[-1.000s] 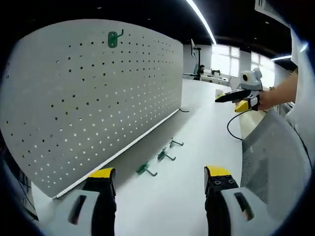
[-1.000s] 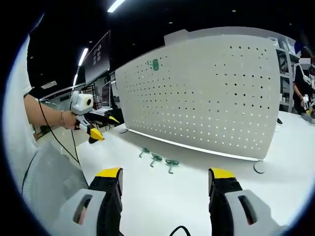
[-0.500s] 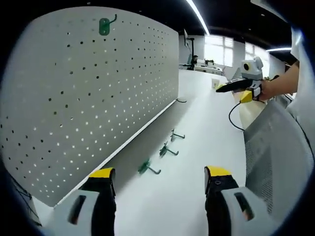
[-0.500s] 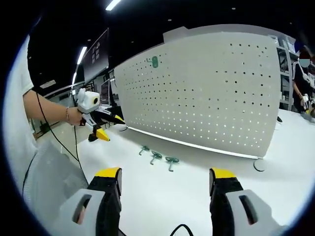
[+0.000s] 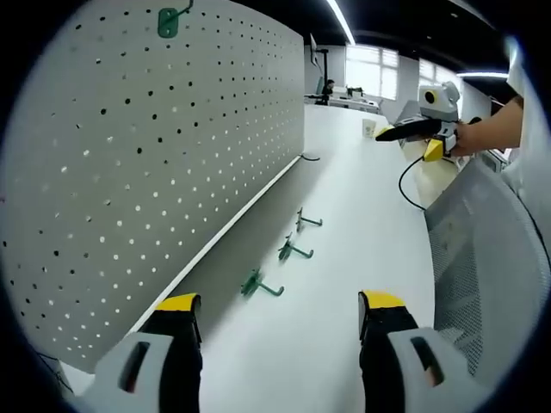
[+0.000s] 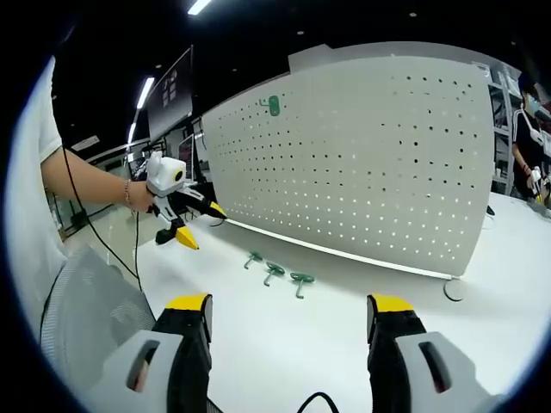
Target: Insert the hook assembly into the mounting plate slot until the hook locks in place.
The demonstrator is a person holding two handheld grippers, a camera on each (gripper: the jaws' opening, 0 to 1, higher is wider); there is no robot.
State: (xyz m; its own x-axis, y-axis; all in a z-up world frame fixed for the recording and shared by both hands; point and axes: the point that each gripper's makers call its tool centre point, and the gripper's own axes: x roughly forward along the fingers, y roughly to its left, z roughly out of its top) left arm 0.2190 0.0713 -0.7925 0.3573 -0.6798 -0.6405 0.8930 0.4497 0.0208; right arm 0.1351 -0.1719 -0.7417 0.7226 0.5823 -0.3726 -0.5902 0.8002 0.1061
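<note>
A white pegboard (image 5: 155, 155) (image 6: 362, 163) stands upright on the white table, with one green hook (image 5: 169, 21) (image 6: 274, 105) hung near its top. Three loose green hooks lie in a row on the table by its foot: (image 5: 259, 285), (image 5: 293, 250), (image 5: 306, 220), also seen as hooks (image 6: 252, 259), (image 6: 273, 272), (image 6: 301, 280). My left gripper (image 5: 281, 311) is open and empty, short of the nearest hook. My right gripper (image 6: 289, 314) is open and empty too, its jaws wide apart. Each gripper shows in the other's view, held by a hand: the right gripper (image 5: 420, 131), the left gripper (image 6: 194, 219).
A grey mesh chair back (image 5: 495, 258) (image 6: 77, 318) stands close by. A black cable (image 5: 405, 185) trails over the table. A round black disc (image 6: 454, 292) lies by the pegboard's end. A person (image 6: 527, 129) stands at the far right. Desks and monitors lie beyond.
The left gripper's view has swung closer along the pegboard, so the hooks sit higher and nearer. In the right gripper view the left gripper has moved in toward the hooks. Both stay open.
</note>
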